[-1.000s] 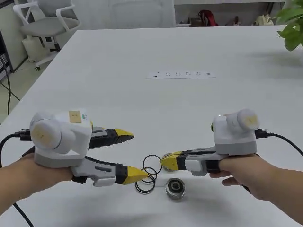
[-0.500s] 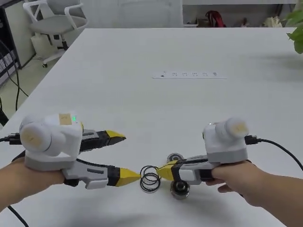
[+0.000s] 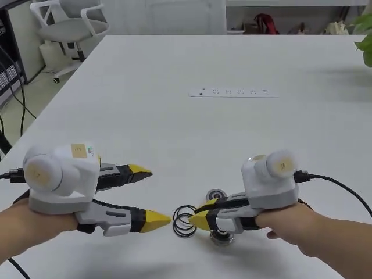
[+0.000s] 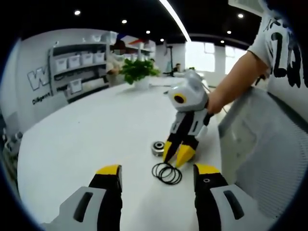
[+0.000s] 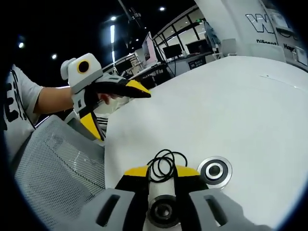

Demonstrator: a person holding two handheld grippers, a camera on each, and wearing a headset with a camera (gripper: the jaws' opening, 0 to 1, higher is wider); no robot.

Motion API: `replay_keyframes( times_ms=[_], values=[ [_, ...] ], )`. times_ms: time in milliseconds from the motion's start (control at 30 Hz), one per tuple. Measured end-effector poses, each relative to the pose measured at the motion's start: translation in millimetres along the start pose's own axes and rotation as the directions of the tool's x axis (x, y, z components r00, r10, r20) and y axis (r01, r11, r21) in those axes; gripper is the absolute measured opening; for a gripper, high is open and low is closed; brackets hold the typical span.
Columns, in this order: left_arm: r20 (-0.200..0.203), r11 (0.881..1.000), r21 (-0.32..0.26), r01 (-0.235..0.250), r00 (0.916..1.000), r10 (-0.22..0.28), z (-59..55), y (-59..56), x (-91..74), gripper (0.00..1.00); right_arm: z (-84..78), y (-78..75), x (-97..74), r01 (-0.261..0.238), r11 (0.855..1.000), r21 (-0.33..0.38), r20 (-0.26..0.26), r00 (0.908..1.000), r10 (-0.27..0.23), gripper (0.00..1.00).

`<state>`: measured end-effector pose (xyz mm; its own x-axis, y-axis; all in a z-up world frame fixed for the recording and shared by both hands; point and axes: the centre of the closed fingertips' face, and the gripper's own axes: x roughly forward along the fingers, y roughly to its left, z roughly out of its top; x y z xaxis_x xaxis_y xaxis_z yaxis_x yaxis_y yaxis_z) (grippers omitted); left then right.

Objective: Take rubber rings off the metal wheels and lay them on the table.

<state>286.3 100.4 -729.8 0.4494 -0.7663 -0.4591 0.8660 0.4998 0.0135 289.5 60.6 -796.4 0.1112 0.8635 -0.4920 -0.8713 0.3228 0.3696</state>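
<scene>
Landmark: the heap of loose rubber rings (image 3: pixel 185 221), lying flat on the table (image 3: pixel 244 139). By my reckoning those are already off.

Nearest me, just right of the heap: one metal wheel (image 5: pixel 163 211). It sits in the gap of my right gripper (image 3: pixel 195 215), back from the tips. The right jaws stand a narrow gap apart. I cannot tell whether they grip the wheel or only straddle it. The tips are at the heap's right edge, likely to steady the wheel for stripping.

Left of the heap: my left gripper (image 3: pixel 150 195), jaws wide apart, holding nothing, aimed at the heap. It looks ready to pinch a ring.

Just beyond the heap: a second wheel (image 3: pixel 216 195), flat and free.

Far beyond: a socket strip (image 3: pixel 232 92).
</scene>
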Motion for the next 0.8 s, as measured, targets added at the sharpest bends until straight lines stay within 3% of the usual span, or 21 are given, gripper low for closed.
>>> replay_keyframes(
  times_ms=[300, 600, 800],
  values=[
    [0.001, 1.000, -0.008, -0.009, 1.0000, 0.009, -0.9, 0.4, -3.3, 0.61, 4.7, 9.4, -3.5, -0.014, 0.998, -0.058, 0.008, 0.9999, 0.015, 0.29],
    [0.013, 1.000, -0.008, -0.015, 0.9998, 0.015, 6.0, -1.9, -11.0, 0.61, 15.4, 20.8, -16.4, -0.022, 0.991, -0.130, 0.026, 0.9993, 0.026, 0.38],
    [0.022, 1.000, -0.001, -0.021, 0.9995, 0.021, 13.7, -3.6, -16.5, 0.62, 29.0, 25.6, -32.0, -0.003, 0.987, -0.159, 0.077, 0.9969, 0.016, 0.46]
  ],
)
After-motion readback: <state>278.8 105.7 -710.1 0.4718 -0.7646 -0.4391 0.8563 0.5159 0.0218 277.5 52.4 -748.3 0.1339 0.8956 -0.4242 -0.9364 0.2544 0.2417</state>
